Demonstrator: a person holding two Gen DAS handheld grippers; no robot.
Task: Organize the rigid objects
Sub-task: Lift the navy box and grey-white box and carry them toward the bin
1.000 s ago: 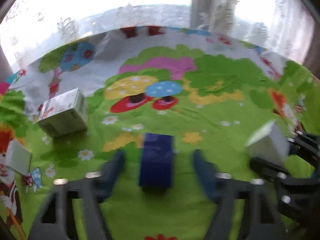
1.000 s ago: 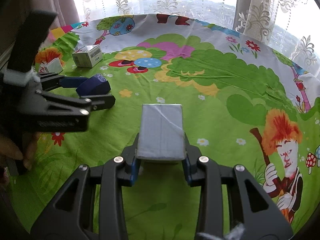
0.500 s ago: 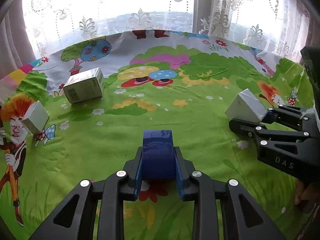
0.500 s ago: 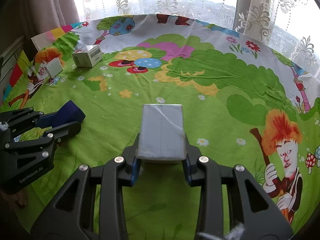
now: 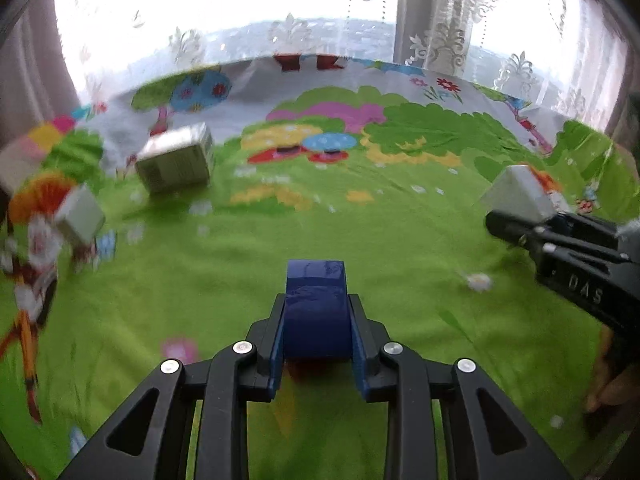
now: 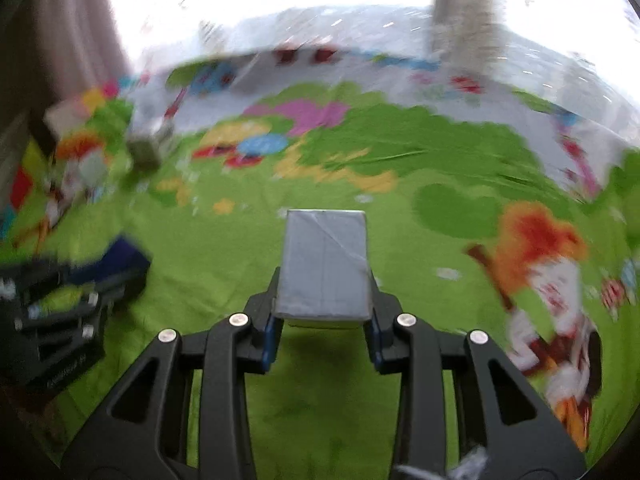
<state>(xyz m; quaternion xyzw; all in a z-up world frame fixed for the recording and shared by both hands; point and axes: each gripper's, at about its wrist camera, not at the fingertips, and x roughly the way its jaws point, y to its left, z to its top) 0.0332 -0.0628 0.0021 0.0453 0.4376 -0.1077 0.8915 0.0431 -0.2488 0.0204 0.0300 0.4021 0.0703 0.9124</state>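
Right over the green middle of the cartoon tablecloth (image 5: pixel 400 240), the left gripper (image 5: pixel 316 344) has its jaws pinched in tight on a dark blue block (image 5: pixel 315 308), one blue pad flat against each side, and the block pokes out past the fingertips. The right gripper (image 6: pixel 322 332) is doing the same thing with a grey box (image 6: pixel 325 264): jaws closed onto its two long sides, a bit wider apart since the box is broader. The box looks wrapped in grey tape and sits clear of the cloth, with its shadow underneath.

From the left wrist camera you can see the right gripper off at the right edge with that grey box sticking out of it, and some fingers of the person's hand (image 5: pixel 612 384) below.

Over on the far left of the cloth there's a white carton (image 5: pixel 174 164) with print on its side, and a small pale cube (image 5: pixel 80 214) nearer the edge, apart from each other. Both shots are pretty blurry. Behind the table there are lace curtains (image 5: pixel 440 32) against a bright window.
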